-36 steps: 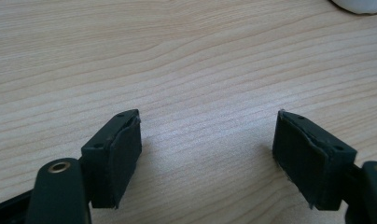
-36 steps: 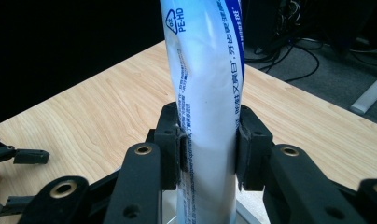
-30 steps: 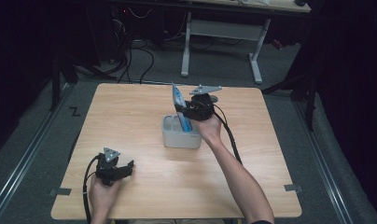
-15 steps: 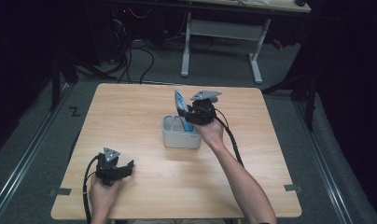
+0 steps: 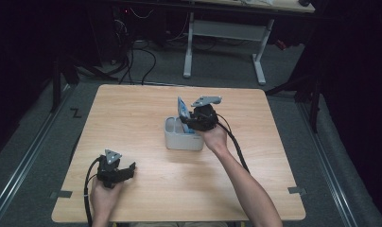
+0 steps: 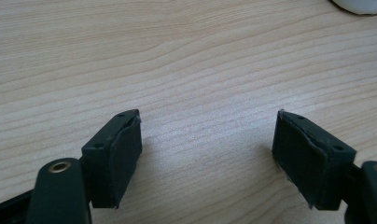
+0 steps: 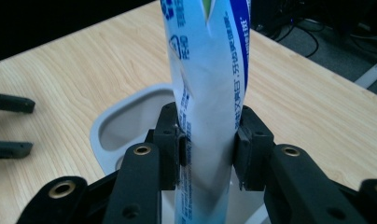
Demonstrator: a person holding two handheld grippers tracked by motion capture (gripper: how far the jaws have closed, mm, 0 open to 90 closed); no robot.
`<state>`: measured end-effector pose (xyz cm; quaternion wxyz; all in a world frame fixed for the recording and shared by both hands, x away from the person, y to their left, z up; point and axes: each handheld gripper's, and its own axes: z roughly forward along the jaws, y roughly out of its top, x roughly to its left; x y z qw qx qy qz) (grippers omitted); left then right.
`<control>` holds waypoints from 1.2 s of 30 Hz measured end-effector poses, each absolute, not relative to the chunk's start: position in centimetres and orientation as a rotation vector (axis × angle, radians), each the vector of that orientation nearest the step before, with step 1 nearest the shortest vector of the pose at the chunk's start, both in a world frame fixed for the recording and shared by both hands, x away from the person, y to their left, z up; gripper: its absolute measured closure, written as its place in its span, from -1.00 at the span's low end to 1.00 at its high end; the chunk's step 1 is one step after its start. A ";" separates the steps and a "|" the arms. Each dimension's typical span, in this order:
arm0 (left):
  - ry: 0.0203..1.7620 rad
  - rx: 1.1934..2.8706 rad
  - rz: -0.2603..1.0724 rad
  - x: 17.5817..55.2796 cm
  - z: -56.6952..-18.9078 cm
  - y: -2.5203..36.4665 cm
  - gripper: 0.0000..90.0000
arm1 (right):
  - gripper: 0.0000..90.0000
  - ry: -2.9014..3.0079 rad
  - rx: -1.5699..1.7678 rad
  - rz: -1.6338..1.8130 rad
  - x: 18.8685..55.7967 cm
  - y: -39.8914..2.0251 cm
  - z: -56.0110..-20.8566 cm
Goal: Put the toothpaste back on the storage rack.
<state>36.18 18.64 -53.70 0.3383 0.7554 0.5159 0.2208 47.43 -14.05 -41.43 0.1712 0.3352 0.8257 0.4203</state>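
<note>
Nearest the table's front edge, the left gripper [image 5: 114, 169] is rested on the wooden table [image 5: 132, 113], jaws spread with nothing between. Farther off, one white-and-blue toothpaste tube [image 7: 207, 93] is pinched upright by the right gripper [image 7: 207, 149], its lower end inside the single white holder [image 5: 177, 138] at mid-table.

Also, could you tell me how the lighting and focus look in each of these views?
High view: the table is evenly lit, the surroundings dark. Left gripper view: wood grain sharp, soft shadows under the pads. Right gripper view: the tube is bright with readable print, and the nearest parts of the right hand-held gripper look slightly soft.
</note>
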 end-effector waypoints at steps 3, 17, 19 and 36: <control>1.343 1.968 0.575 36.2 -53.7 18.6 -0.46 | 0.47 2.353 0.968 1.189 47.4 -14.1 -41.9; 1.343 1.968 0.575 36.2 -53.7 18.6 -0.46 | 0.43 2.377 0.995 1.191 47.3 -14.5 -42.4; 1.344 1.968 0.575 36.2 -53.7 18.6 -0.46 | 0.40 2.381 1.005 1.193 47.3 -14.5 -42.4; 1.344 1.968 0.576 36.2 -53.7 18.6 -0.46 | 0.22 2.343 1.004 1.195 46.7 -15.1 -42.5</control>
